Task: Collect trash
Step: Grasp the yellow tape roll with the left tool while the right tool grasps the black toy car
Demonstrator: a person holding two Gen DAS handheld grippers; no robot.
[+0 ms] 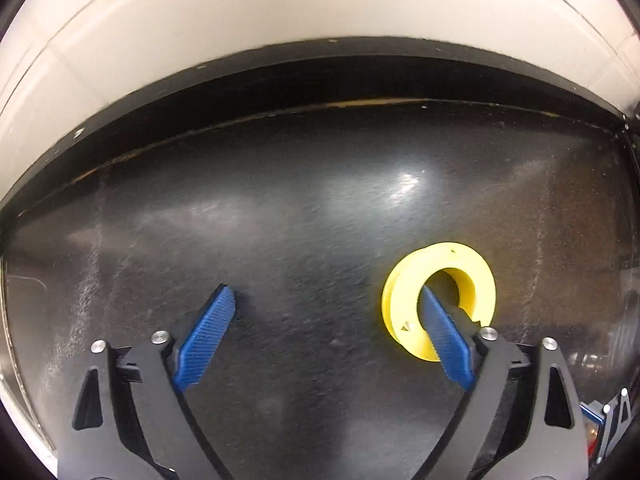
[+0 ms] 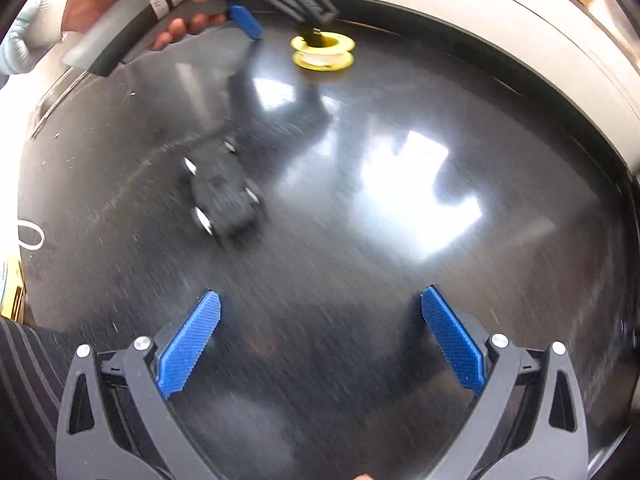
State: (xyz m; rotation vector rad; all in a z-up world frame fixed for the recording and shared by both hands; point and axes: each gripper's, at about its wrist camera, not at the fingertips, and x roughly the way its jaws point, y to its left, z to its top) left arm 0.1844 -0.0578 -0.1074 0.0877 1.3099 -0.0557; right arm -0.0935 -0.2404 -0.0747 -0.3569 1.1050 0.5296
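Right claw (image 2: 320,344) spread wide above the black table (image 2: 400,260); left claw (image 2: 286,26) reaches the yellow spool (image 2: 323,54).

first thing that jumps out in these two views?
The yellow spool on the black table: the open left gripper has one blue finger poked into the spool's centre hole. In the right wrist view the same spool sits at the far edge under the left gripper, and a blurred black toy car lies mid-table ahead of the open right gripper.
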